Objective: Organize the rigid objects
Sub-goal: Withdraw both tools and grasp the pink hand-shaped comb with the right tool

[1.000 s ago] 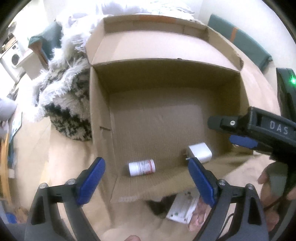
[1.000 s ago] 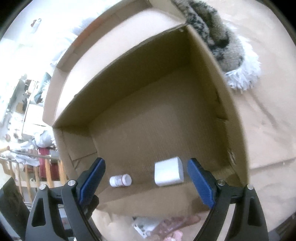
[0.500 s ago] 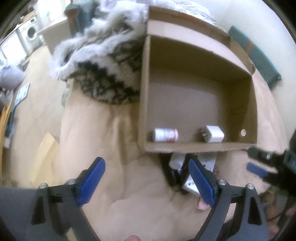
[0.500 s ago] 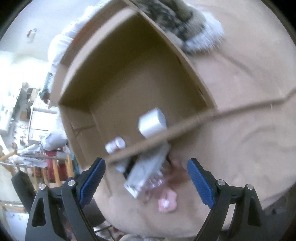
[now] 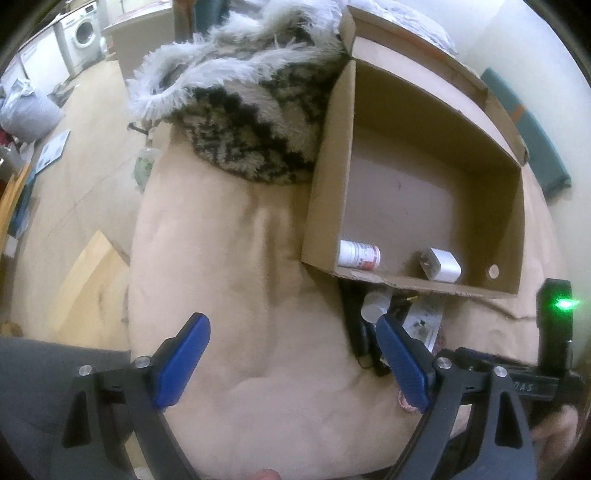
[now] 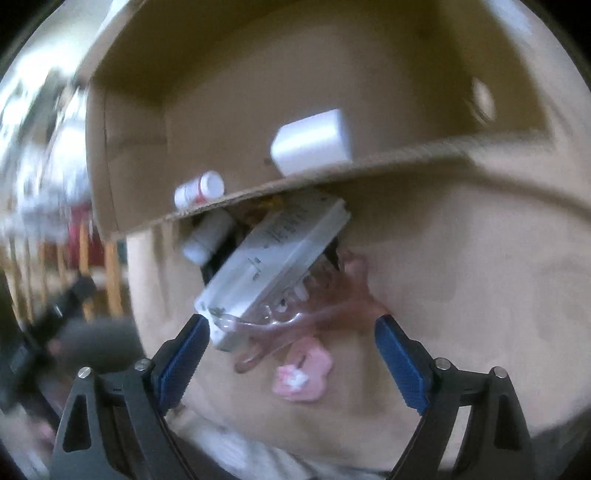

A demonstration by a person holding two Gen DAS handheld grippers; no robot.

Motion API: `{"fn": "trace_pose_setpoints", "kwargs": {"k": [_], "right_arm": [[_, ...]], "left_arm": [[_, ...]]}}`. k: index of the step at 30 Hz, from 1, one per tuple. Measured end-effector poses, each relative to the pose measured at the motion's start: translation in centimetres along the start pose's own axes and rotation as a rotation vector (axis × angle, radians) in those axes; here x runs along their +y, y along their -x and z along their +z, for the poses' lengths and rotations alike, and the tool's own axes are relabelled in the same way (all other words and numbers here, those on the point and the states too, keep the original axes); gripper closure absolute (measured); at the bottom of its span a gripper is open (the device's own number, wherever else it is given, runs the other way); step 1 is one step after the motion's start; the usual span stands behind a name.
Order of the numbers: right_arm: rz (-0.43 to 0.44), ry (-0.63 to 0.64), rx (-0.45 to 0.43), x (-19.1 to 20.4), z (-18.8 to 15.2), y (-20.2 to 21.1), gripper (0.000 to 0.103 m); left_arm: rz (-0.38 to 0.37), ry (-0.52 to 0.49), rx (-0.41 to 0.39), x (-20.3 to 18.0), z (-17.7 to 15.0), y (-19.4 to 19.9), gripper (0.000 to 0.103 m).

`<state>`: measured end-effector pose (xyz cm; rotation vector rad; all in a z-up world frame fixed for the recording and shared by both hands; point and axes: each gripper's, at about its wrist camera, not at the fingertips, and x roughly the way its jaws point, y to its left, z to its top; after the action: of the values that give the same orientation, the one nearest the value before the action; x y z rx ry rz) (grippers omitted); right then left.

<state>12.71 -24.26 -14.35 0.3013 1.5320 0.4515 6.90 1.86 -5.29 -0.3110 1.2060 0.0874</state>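
An open cardboard box (image 5: 328, 206) lies on tan bedding. Inside it rest a small red-labelled pill bottle (image 5: 358, 254) and a white charger cube (image 5: 441, 266). A pile sits against the box's front wall: a white bottle (image 6: 207, 236), a flat white pack (image 6: 273, 266), a clear pink plastic piece (image 6: 295, 317), a small pink item (image 6: 303, 373) and something black (image 5: 356, 328). My right gripper (image 6: 291, 354) hovers just over this pile with its jaws opening; the pink pieces lie between the fingers, unpressed. My left gripper (image 5: 291, 354) stands open over bare bedding, left of the pile.
A shaggy black-and-white throw (image 5: 251, 110) leans on the box's left wall. A teal cushion (image 5: 535, 140) lies behind the box. The tan bedding (image 5: 229, 277) drops off to wooden floor at the left, with a washing machine (image 5: 83, 33) far back. A grey-clad leg (image 5: 37, 369) is at bottom left.
Both grippers drew back out of the box. The left one swung left over the bedding; the right one sank toward the pile in front of the box, its jaws a little wider.
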Motion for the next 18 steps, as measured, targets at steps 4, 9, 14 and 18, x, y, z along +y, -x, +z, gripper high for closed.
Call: {"fn": "trace_pose_setpoints", "kwargs": {"k": [4, 9, 14, 18], "right_arm": [[-0.004, 0.193, 0.104, 1.8, 2.0, -0.5, 0.0], [0.0, 0.28, 0.22, 0.5, 2.8, -1.9, 0.0], [0.062, 0.295, 0.236, -0.3, 2.8, -3.9, 0.0], [0.071, 0.329, 0.18, -0.5, 2.3, -4.1, 0.0]], "left_arm": [[-0.021, 0.015, 0.006, -0.1, 0.3, 0.0, 0.013], [-0.011, 0.024, 0.013, 0.0, 0.4, -0.4, 0.013], [0.004, 0.03, 0.028, 0.1, 0.6, -1.1, 0.013], [0.009, 0.034, 0.034, 0.0, 0.6, -1.4, 0.013]]}}
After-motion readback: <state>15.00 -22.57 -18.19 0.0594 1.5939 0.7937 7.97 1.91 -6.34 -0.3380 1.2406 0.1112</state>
